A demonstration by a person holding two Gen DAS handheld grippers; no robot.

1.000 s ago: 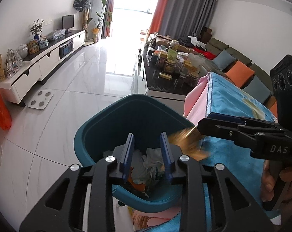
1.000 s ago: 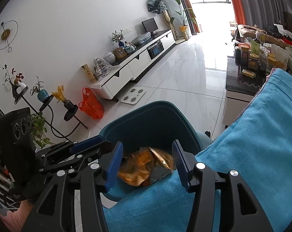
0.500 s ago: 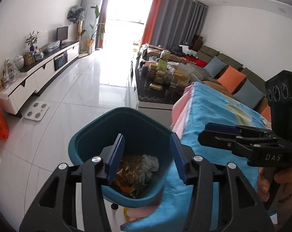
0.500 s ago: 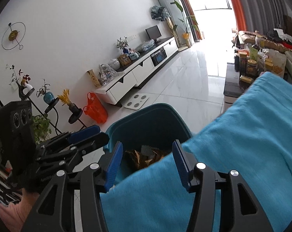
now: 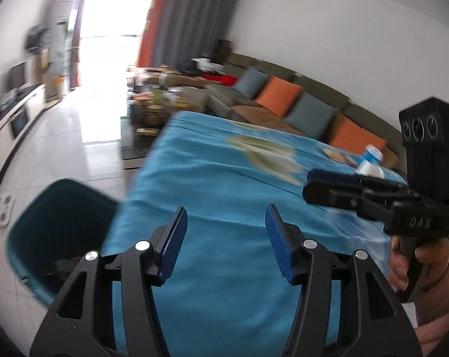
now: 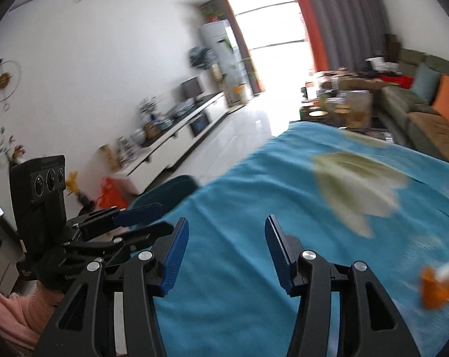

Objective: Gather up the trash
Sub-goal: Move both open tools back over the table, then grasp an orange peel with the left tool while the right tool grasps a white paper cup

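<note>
Both pictures are blurred. The left gripper (image 5: 226, 232) is over the near part of a blue cloth (image 5: 224, 178) that covers a table. Its jaws are opening and nothing is between them; only the cloth shows in the gap. The right gripper (image 6: 227, 244) is also released, with an empty gap between its blue pads, and it is over the same cloth. In the left view it appears at the right side, held by a hand (image 5: 409, 264).

The bin (image 5: 54, 226) is dark teal and stands on the floor just beside the left edge of the table. Some dark things lie in its bottom, but I cannot tell what they are. In the right view only its rim (image 6: 171, 187) shows, behind the left gripper.

Trash is on the cloth. A pale green wrapper (image 6: 355, 184) lies flat in the middle, far from both grippers. A white bottle with a blue cap (image 5: 372, 160) is at the far right, behind the right gripper. An orange piece (image 6: 436, 285) lies at the near right, touching something white; it is too blurred to name.

A sofa (image 5: 284, 101) with orange and grey cushions is far right.
</note>
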